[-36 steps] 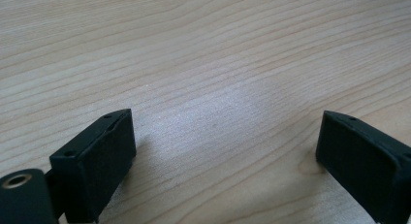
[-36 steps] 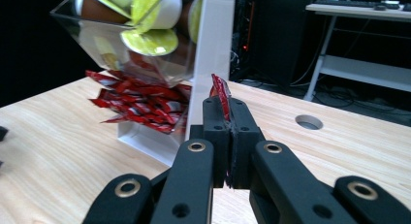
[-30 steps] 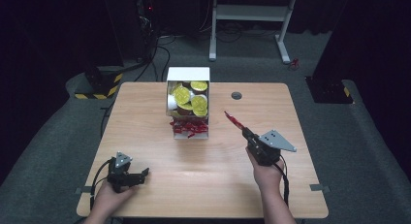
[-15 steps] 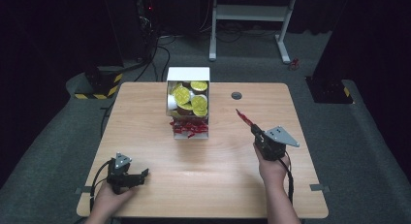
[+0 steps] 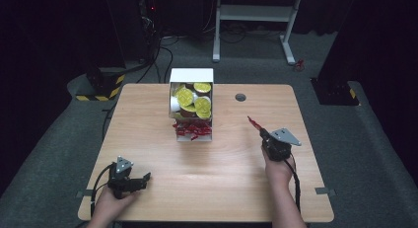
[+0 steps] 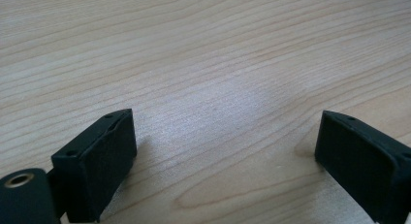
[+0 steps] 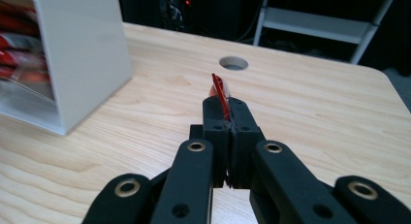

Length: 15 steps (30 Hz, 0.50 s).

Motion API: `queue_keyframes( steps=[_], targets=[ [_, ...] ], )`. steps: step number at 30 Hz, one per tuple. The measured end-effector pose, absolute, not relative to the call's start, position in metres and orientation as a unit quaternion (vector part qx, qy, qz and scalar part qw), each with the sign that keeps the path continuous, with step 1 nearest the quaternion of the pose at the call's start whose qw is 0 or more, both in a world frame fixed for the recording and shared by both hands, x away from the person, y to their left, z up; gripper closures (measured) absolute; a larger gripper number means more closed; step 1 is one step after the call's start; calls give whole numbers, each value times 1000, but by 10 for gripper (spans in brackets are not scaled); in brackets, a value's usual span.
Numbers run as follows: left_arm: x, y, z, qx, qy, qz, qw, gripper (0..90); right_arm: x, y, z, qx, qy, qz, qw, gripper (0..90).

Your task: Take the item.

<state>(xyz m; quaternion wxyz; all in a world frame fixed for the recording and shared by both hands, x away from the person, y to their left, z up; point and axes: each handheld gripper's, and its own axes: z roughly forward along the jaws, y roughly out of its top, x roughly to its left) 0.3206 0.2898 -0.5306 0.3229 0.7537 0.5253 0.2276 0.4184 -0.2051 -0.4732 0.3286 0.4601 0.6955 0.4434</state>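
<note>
Two grippers: right gripper (image 5: 260,133) jaws pressed together on a thin red packet (image 7: 220,92), held above the wooden table (image 5: 148,134) right of the white box (image 5: 191,75); left gripper (image 5: 140,180) jaws wide apart, empty, low at the near-left edge. Since a second ago, the right gripper has drawn back rightward from the box; the left is unchanged.
</note>
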Motion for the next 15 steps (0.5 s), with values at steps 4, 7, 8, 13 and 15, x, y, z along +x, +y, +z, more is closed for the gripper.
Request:
queue_keyframes(
  steps=[4, 7, 8, 13, 15],
  targets=[
    [321, 290, -531, 754, 525, 228, 323, 79, 421, -206, -480, 468, 699, 435, 320, 887],
    [321, 290, -531, 754, 524, 228, 323, 79, 423, -207, -484, 476, 701, 427, 316, 886],
    [321, 290, -531, 754, 525, 228, 323, 79, 424, -207, -485, 477, 702, 424, 316, 886],
    [321, 290, -531, 754, 525, 227, 322, 80, 425, -206, -489, 480, 705, 419, 312, 882],
    [321, 290, -531, 754, 525, 228, 322, 80, 426, -205, -490, 482, 707, 414, 312, 880]
  ],
)
